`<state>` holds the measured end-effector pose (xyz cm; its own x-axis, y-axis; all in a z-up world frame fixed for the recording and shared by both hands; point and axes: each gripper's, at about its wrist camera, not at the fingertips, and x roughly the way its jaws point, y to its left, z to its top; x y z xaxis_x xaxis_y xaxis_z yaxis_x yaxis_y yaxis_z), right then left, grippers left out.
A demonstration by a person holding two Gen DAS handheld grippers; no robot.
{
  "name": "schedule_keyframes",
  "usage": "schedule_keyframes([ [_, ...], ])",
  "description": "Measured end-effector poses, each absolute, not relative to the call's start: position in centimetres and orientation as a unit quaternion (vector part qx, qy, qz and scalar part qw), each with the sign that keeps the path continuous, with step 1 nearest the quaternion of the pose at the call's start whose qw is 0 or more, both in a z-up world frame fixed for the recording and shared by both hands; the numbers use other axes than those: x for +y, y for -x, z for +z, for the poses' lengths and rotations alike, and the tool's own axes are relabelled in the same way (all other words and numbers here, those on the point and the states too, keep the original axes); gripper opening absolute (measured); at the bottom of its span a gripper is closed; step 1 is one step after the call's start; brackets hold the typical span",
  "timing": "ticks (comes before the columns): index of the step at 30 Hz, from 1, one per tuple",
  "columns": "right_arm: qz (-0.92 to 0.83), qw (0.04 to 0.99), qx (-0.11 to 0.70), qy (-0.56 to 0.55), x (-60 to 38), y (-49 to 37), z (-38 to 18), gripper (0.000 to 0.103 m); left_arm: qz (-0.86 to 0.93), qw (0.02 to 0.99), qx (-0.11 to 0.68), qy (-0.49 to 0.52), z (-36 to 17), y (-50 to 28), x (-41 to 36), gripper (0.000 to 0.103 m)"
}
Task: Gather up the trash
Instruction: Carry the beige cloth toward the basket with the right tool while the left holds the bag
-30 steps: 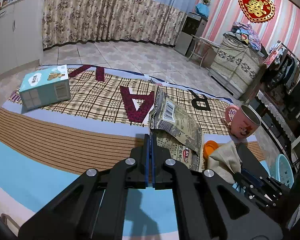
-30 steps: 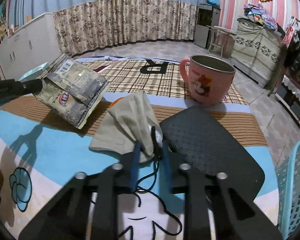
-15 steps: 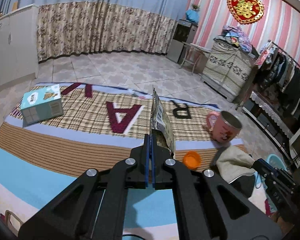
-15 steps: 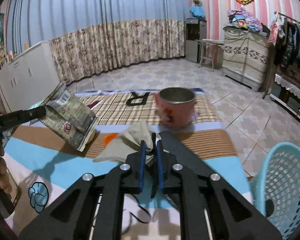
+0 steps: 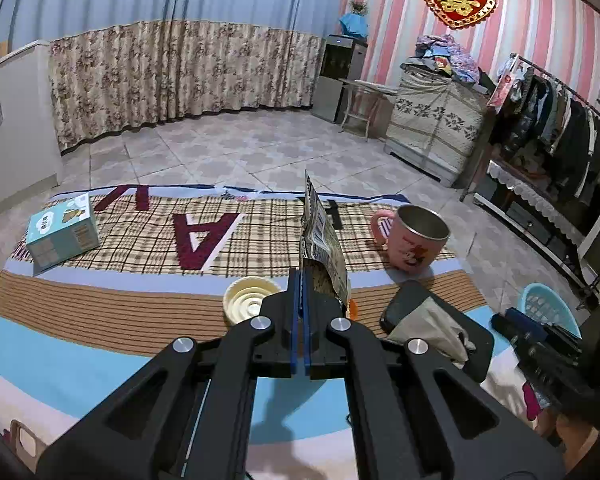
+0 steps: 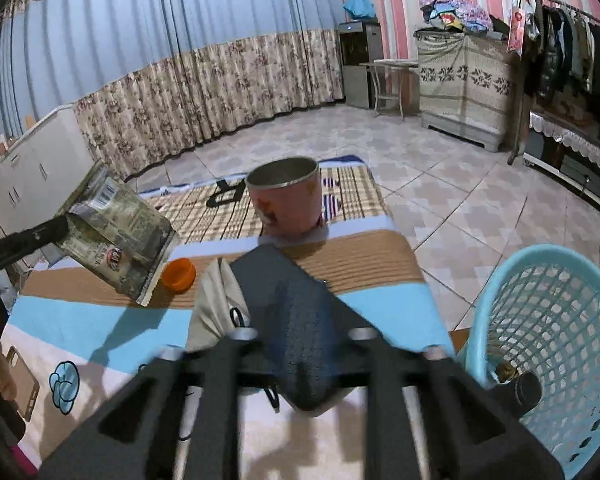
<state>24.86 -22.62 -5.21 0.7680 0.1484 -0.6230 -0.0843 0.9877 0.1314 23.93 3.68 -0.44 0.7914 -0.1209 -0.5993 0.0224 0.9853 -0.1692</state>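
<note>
Left gripper pinched tight on a snack wrapper, bag edge-on and lifted clear of the blanket; from the right wrist view the same wrapper hangs tilted at 10 o'clock. Yellow lid on the blanket just at 9 o'clock of the fingertips, orange cap under the wrapper's low corner. Pink mug at 2 o'clock, blue tissue box far at 10 o'clock. Right gripper is motion-blurred, fingertips hidden against a black textured pad, so its opening can't be told; beige cloth face mask just at its 10 o'clock, touching the pad. Turquoise mesh basket on the floor at 3 o'clock, beside the blanket.
</note>
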Motion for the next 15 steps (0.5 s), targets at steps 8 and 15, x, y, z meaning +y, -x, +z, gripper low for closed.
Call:
schedule_keyframes([
  [8, 0.092, 0.928, 0.361, -0.005, -19.3, -25.5, -7.0, 0.066, -0.017, 0.941, 0.331, 0.075, -1.0, -23.8, 5.1, 0.000],
  [15, 0.110, 0.921, 0.373, 0.008, -18.5, -25.7, -7.8, 0.027, -0.016, 0.941, 0.331, 0.069, -0.8, -23.9, 5.2, 0.000],
])
